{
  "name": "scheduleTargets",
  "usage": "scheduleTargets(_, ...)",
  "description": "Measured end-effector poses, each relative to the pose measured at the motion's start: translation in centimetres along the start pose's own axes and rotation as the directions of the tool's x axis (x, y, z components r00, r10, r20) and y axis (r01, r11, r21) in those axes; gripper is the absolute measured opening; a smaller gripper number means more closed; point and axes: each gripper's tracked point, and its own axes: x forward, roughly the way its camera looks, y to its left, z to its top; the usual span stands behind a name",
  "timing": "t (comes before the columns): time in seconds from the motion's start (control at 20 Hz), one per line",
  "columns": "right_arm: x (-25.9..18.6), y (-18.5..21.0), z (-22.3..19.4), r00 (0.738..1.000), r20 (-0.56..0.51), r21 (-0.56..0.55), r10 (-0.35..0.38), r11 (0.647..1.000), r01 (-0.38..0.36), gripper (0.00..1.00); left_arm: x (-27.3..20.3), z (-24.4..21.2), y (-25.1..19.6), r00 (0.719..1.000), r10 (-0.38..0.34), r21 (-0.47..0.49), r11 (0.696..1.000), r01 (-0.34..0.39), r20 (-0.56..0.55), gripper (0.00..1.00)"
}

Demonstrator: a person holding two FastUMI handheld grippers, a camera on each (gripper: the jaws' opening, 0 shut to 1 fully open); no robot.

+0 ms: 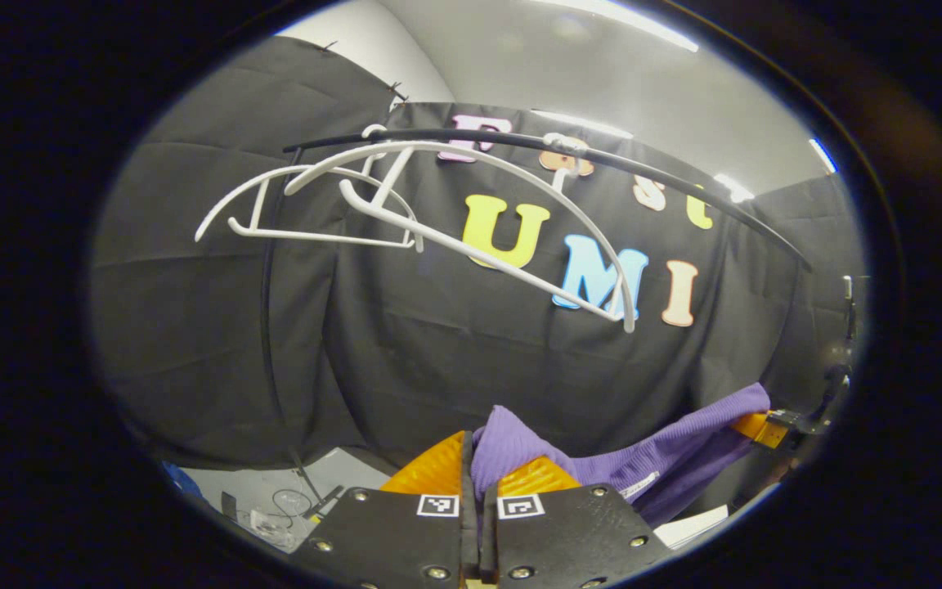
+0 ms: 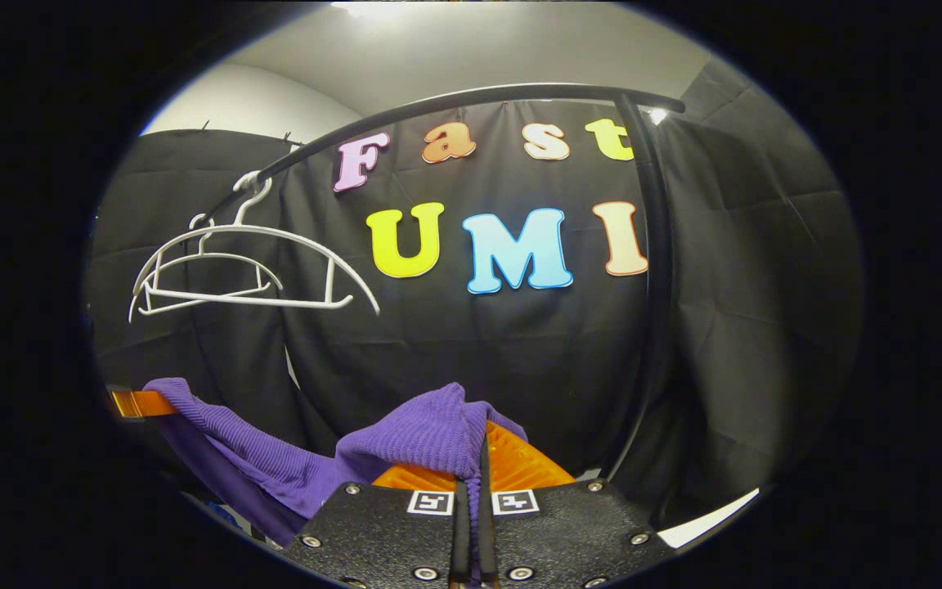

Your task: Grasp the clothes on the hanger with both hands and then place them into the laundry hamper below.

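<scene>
The purple knit garment [image 1: 643, 466] is off the white hangers [image 2: 246, 278], which hang bare on the black rail [image 2: 471, 102]. It spans between both tools, below hanger level. The left gripper [image 1: 483, 470] has its fingers clenched on one bunched edge; the right gripper [image 2: 471, 470] pinches the other. Judged: removal done; lowering into the hamper remains.

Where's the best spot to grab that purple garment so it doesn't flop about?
At its two upper corners, one per gripper, coming from the front. The purple garment is limp and sags between its ends; the left gripper and right gripper each pinch a bunched fold there, stretching it below the empty white hangers.
</scene>
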Motion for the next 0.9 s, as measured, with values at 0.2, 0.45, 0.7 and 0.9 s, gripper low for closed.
scheduleTargets(0.2, -3.4, 2.7, -1.0, 0.999, -0.008, 0.012, -0.048, 0.999, 0.048, 0.04, -1.6, -0.3, 0.8, 0.996, -0.084, 0.037, 0.996, 0.084, -0.018, 0.02)
scheduleTargets(0.45, -9.2, 4.9, -3.3, 0.990, -0.029, 0.013, -0.138, 0.990, 0.138, 0.03, -5.3, -1.6, 1.8, 0.980, -0.194, 0.056, 0.979, 0.196, -0.029, 0.02)
scheduleTargets(0.7, -13.5, 7.2, -6.5, 0.979, -0.085, 0.021, -0.185, 0.982, 0.187, 0.03, -8.1, -5.2, 3.9, 0.958, -0.267, 0.037, 0.962, 0.272, -0.103, 0.00)
scheduleTargets(0.9, -15.1, 8.8, -9.0, 0.972, -0.142, 0.057, -0.186, 0.979, 0.195, 0.04, -8.5, -7.3, 4.4, 0.939, -0.310, 0.002, 0.950, 0.314, -0.149, 0.02)
